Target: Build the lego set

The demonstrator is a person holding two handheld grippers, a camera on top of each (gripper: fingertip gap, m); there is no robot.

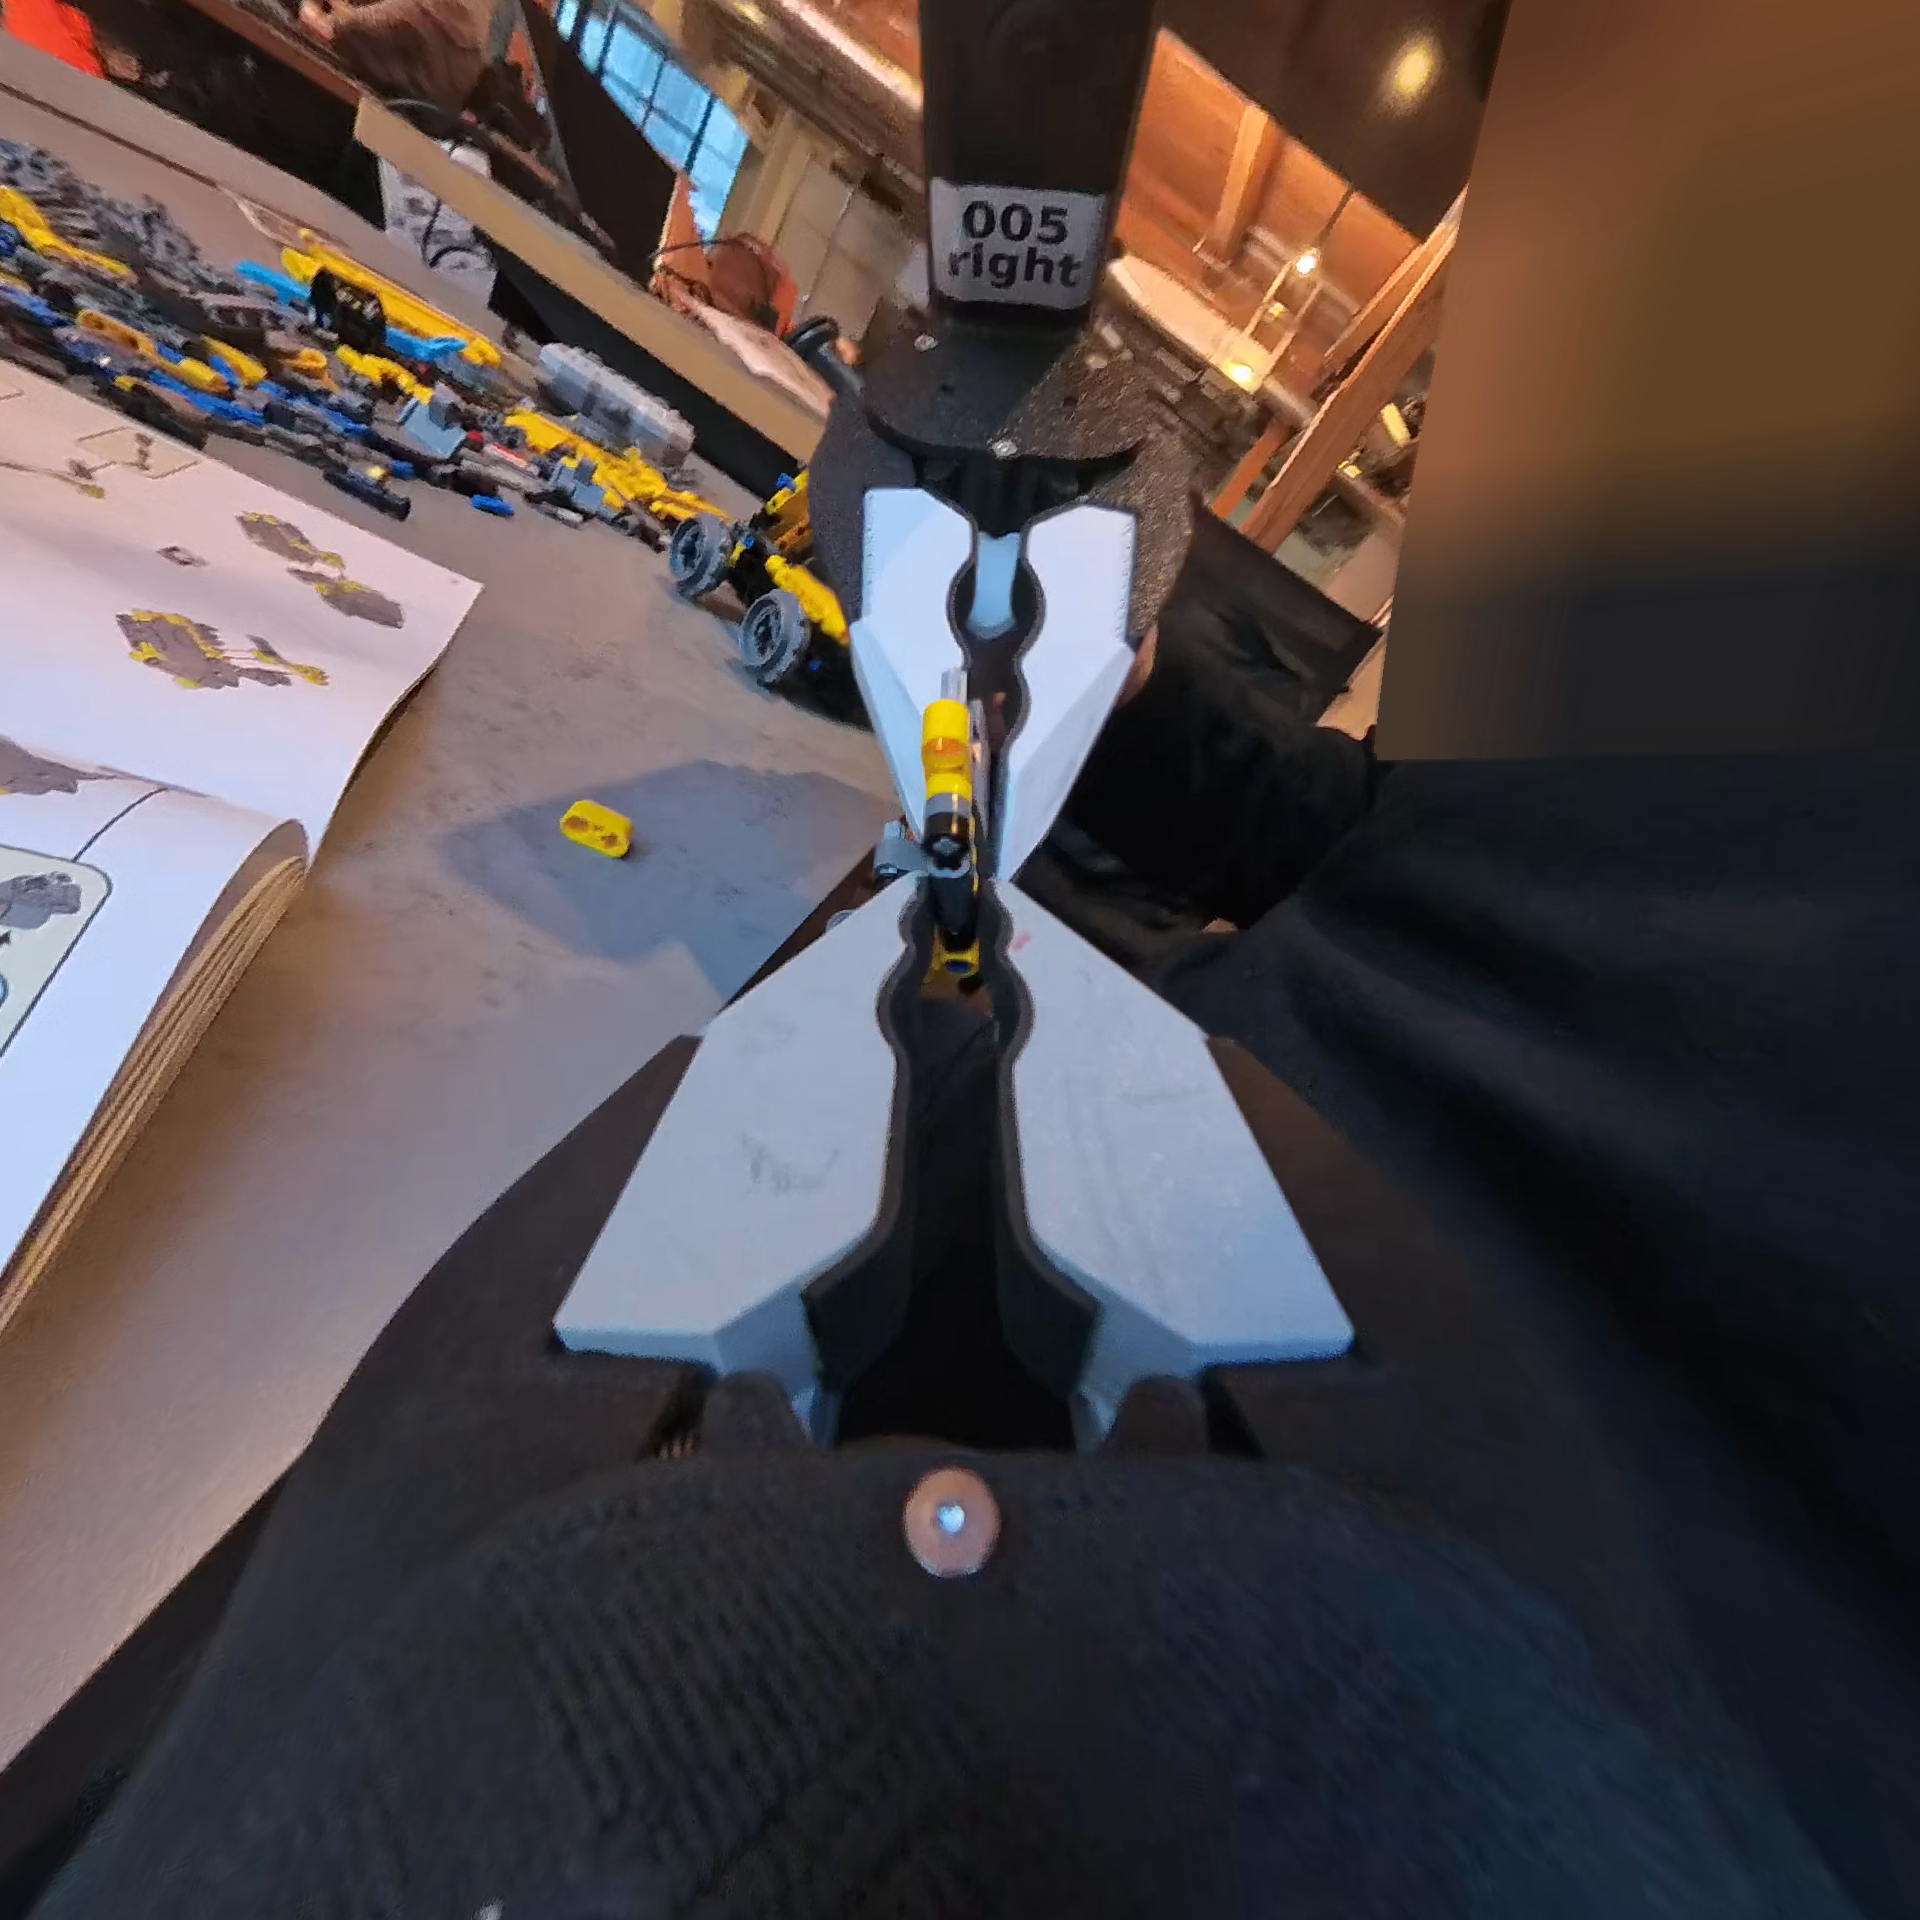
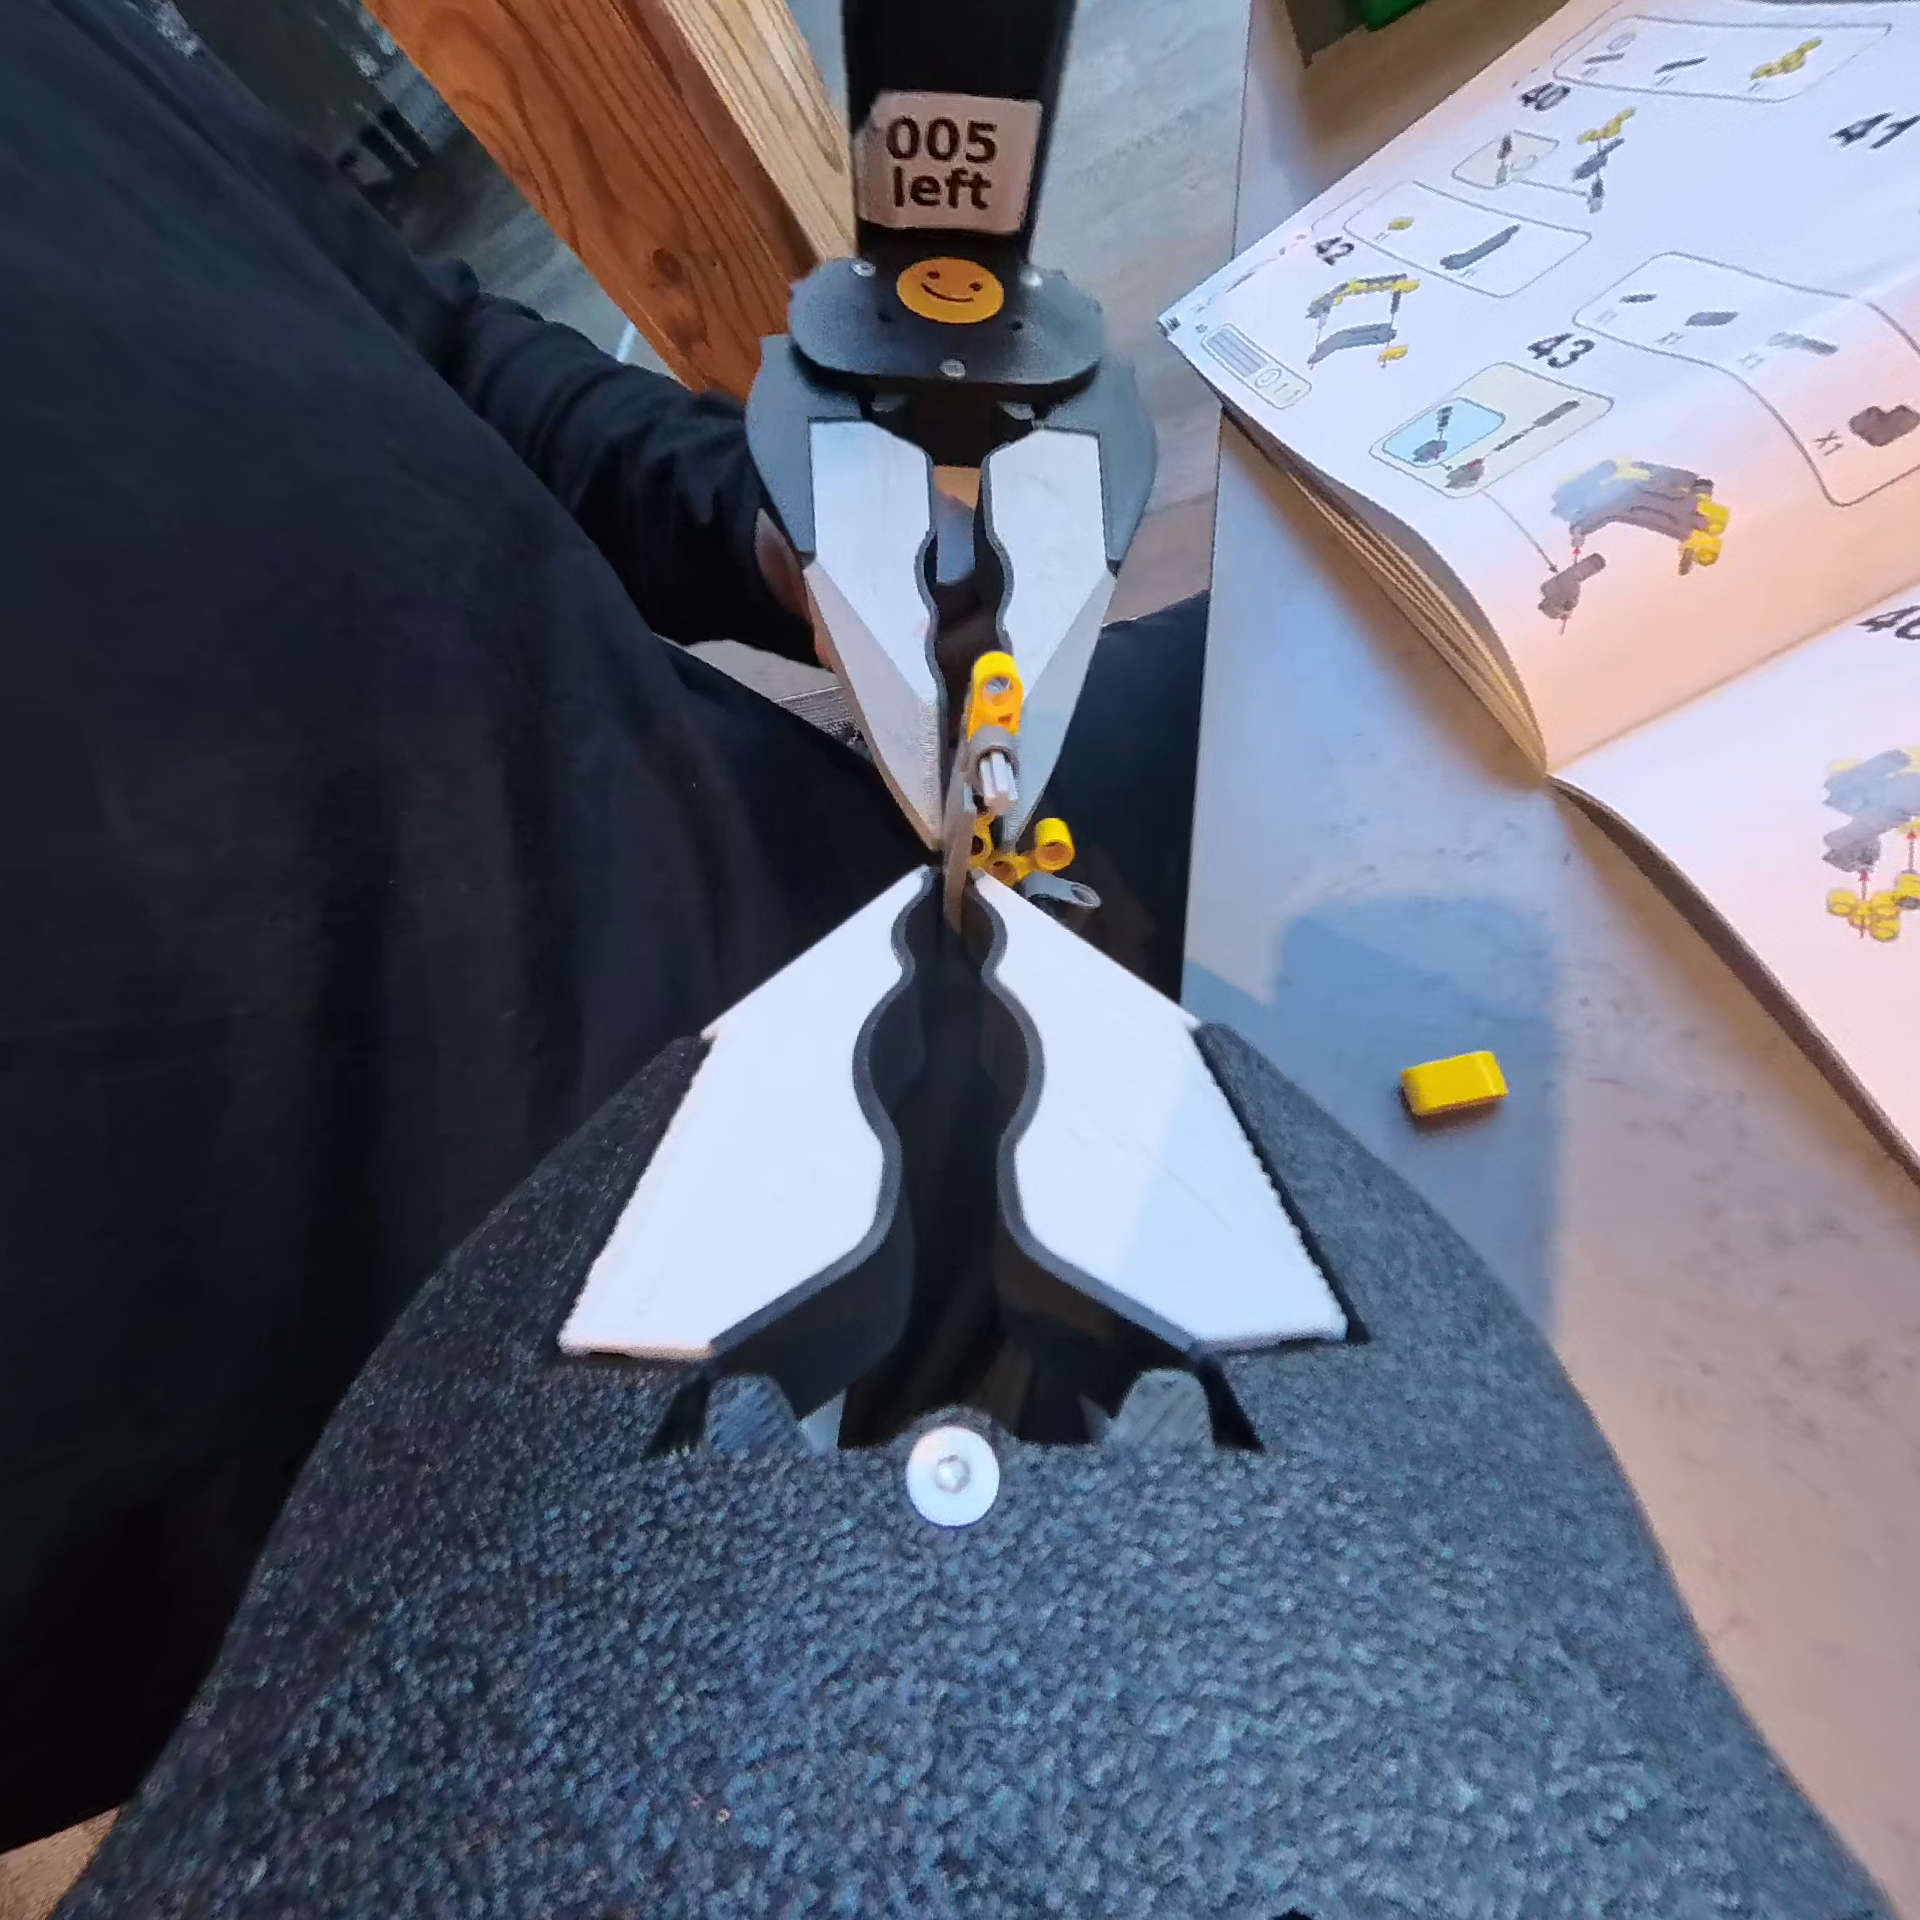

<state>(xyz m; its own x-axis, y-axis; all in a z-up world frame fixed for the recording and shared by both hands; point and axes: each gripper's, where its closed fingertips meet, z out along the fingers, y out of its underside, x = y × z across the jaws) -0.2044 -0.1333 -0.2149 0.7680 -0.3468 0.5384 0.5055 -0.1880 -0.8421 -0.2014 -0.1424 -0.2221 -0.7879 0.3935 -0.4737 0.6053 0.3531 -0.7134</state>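
Observation:
My two grippers meet tip to tip in the air above a person's lap, in front of the table edge. Between them is a small brick assembly [image 1: 943, 743] of yellow, black and grey parts. My left gripper [image 1: 951, 914] is shut on its black and yellow end. My right gripper [image 2: 954, 896] is shut on a thin grey part of the assembly [image 2: 994, 717]. The right gripper [image 1: 961, 847] shows from above in the left wrist view, and the left gripper [image 2: 951, 831] likewise in the right wrist view. Much of the assembly is hidden between the fingers.
A loose yellow brick [image 1: 595, 828] [image 2: 1452, 1083] lies on the grey table [image 1: 499, 997]. An open instruction booklet [image 1: 208, 623] [image 2: 1558, 416] lies beside it. A pile of yellow, blue and grey parts [image 1: 260, 343] and a wheeled model [image 1: 758, 592] sit farther back. A person's black clothing [image 2: 312, 727] fills the near side. The tips of both grippers are at nearly the same place. Left tips and right tips are each some 9 cm from the loose yellow brick [image 1: 595, 828]. Look for it in the right wrist view [image 2: 1442, 1046] too.

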